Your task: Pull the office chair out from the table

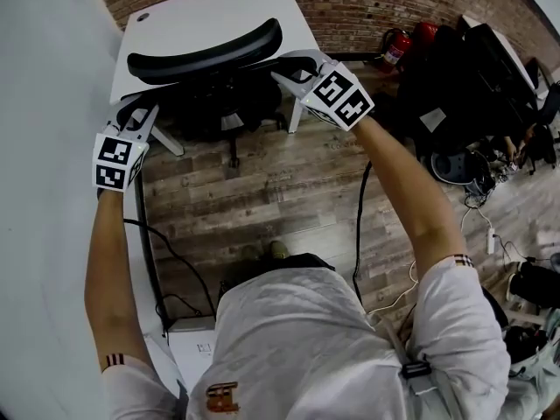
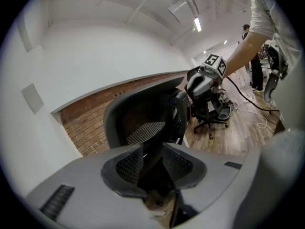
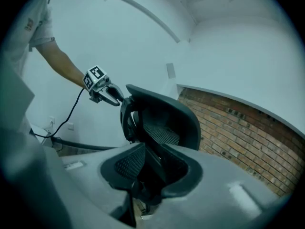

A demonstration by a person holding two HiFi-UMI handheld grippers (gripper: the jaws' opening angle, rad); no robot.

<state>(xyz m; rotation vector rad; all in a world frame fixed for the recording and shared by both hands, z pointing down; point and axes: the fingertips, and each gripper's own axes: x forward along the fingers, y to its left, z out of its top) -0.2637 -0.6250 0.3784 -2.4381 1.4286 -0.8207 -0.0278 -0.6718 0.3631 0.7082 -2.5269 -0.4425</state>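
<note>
The black office chair (image 1: 206, 51) sits pushed in at the near edge of the white table (image 1: 219, 7), its curved backrest facing the person. The left gripper (image 2: 153, 161) has its jaws spread, and the backrest's left edge stands between the pads without being squeezed. The right gripper (image 3: 150, 168) is spread the same way around the right edge. A wood-plank floor (image 1: 262, 191) lies below, with a brick wall (image 1: 367, 7) beyond the table and a red fire extinguisher (image 1: 395, 49) at the far right.

Office chair (image 1: 206, 52) seat hidden under table (image 1: 219, 16) (head view), base partly too
</note>
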